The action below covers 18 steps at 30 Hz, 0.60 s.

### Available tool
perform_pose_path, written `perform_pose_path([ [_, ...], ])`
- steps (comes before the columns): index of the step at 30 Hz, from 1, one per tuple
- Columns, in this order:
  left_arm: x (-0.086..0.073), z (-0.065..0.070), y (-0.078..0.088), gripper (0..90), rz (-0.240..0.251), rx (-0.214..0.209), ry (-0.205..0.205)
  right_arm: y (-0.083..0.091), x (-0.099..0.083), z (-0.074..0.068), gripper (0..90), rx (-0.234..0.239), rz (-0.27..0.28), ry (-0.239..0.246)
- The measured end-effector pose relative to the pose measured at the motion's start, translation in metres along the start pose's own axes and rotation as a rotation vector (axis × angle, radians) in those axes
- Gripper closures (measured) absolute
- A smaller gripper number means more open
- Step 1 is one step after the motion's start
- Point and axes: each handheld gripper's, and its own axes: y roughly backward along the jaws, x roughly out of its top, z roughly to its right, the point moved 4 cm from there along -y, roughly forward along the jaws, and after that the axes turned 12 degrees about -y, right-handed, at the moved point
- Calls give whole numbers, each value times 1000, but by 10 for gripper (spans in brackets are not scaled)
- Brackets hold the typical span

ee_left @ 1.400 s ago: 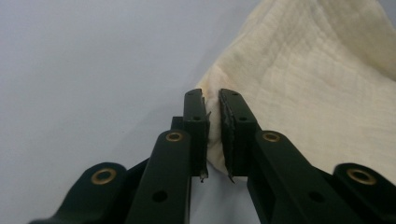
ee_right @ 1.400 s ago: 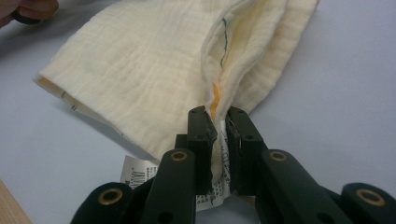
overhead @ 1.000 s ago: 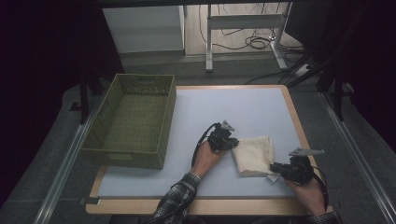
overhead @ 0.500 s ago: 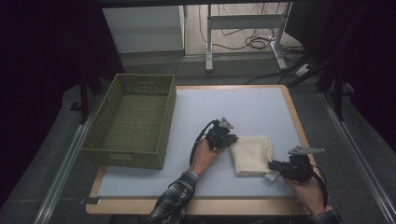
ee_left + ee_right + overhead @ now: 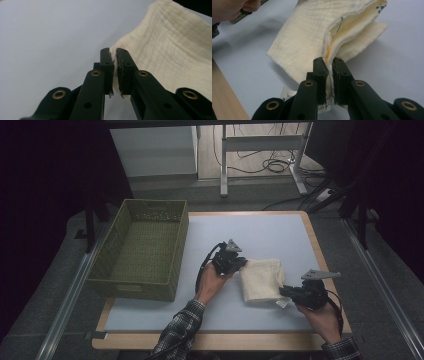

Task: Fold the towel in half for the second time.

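Observation:
A folded cream cloth lies on the pale blue mat, held at two corners. My left gripper is shut on its upper left corner; in the left gripper view the jaws pinch the cloth edge at the left gripper's tips. My right gripper is shut on the lower right corner, where a white label hangs. In the right gripper view the cloth layers part above the right gripper's tips, showing a printed inner side. That corner is lifted off the mat.
A green woven basket stands empty at the left of the table. The wooden table edge frames the mat on the right and front. The mat behind the cloth is bare.
Both hands have risen slightly with the cloth corners. The left gripper has shifted a little toward the back and the cloth's edges have lifted off the mat.

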Motion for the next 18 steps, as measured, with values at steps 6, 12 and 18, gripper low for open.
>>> perform_pose_path([
  [6,-1,-7,12,841,-3,27,-1,-5,8,-9,819,13,5,21],
  [12,0,-13,24,840,-9,54,-4,-10,15,-19,819,27,9,41],
  [18,-1,-18,34,840,-19,80,-6,-15,23,-28,819,35,11,61],
])
